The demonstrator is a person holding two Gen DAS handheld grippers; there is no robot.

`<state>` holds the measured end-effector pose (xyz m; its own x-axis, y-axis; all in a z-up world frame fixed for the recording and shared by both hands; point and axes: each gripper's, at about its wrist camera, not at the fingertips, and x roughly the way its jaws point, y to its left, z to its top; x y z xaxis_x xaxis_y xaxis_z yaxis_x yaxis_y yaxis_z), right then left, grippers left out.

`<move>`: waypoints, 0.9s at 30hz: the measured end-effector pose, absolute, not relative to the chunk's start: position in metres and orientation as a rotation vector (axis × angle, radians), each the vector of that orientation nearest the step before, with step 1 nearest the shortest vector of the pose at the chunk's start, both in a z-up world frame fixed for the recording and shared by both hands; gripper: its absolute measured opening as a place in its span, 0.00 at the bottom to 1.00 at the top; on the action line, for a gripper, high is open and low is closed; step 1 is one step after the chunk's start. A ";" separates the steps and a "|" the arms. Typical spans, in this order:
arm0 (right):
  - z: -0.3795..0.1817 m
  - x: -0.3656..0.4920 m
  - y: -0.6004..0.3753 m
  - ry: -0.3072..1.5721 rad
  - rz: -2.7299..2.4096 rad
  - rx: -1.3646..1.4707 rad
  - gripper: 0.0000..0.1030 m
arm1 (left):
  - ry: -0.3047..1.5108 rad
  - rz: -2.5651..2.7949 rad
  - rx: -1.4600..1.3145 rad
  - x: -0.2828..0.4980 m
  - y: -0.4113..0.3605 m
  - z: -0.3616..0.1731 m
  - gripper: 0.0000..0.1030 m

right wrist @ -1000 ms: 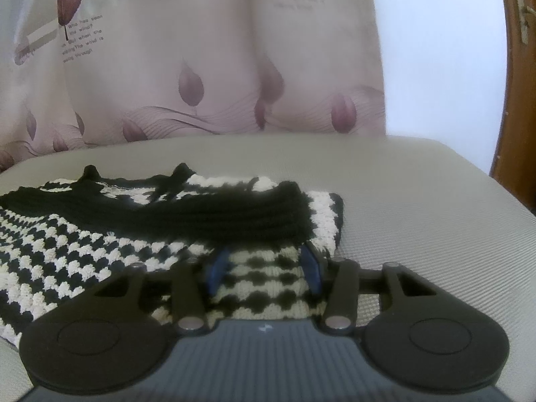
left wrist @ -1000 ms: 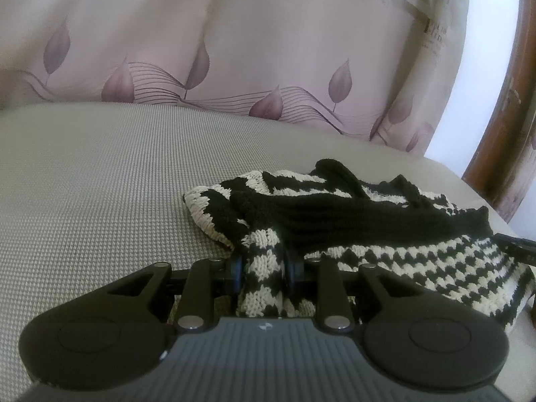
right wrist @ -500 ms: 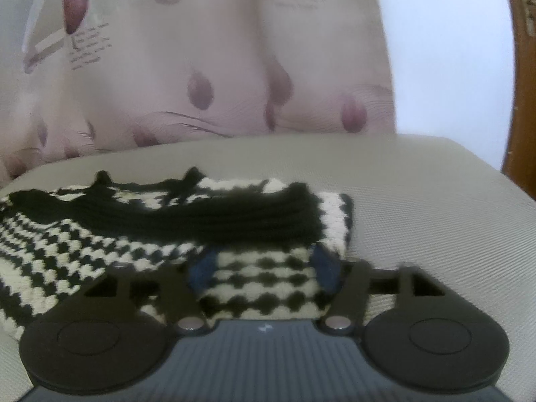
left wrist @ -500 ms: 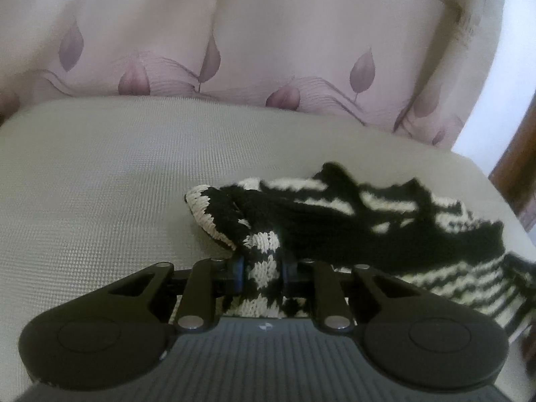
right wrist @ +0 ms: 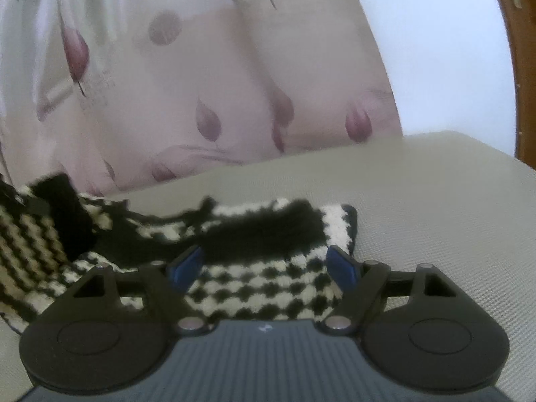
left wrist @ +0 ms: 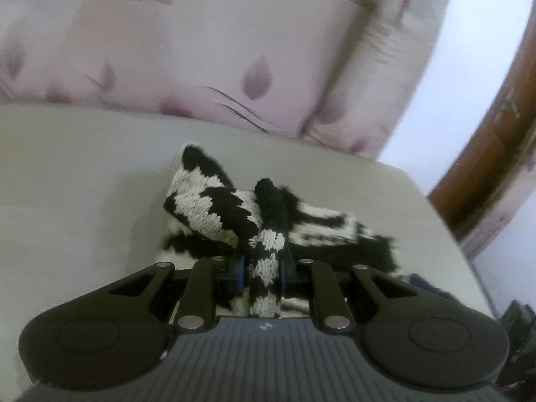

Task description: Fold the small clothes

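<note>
A small black-and-cream knitted garment [left wrist: 214,207] lies on a grey cushioned seat [left wrist: 83,174]. My left gripper [left wrist: 263,266] is shut on a bunched edge of the garment and holds it lifted above the seat, with a fold hanging over the rest. In the right wrist view the garment [right wrist: 261,278] lies flat with a black ribbed band [right wrist: 268,227] across it. My right gripper [right wrist: 264,266] is open, its blue pads [right wrist: 186,263] wide apart over the garment's right end.
A pink curtain with leaf prints [left wrist: 234,50] hangs behind the seat. A white wall [right wrist: 435,50] and a brown wooden frame [left wrist: 495,140] stand to the right. The seat's right edge [left wrist: 445,221] is close to the garment.
My left gripper has lifted its held edge and carried it to the right over the garment. My right gripper's jaws have opened wider and let go of the garment.
</note>
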<state>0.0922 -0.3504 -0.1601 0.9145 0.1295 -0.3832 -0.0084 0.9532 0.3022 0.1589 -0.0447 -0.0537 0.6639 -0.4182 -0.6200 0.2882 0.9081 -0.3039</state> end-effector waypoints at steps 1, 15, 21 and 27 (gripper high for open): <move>-0.159 0.088 -0.352 0.401 0.095 0.321 0.78 | 0.743 -0.430 -0.194 0.155 -0.052 -0.060 0.18; -0.153 0.060 -0.337 0.409 0.490 0.877 0.80 | 0.592 -0.737 -0.513 0.122 -0.015 -0.054 0.42; -0.157 0.071 -0.322 0.446 0.509 0.956 0.80 | 0.454 -0.620 -0.362 0.097 0.024 -0.063 0.68; -0.162 0.094 -0.307 0.552 0.421 0.928 0.80 | 0.525 -0.629 -0.375 0.089 0.041 -0.109 0.63</move>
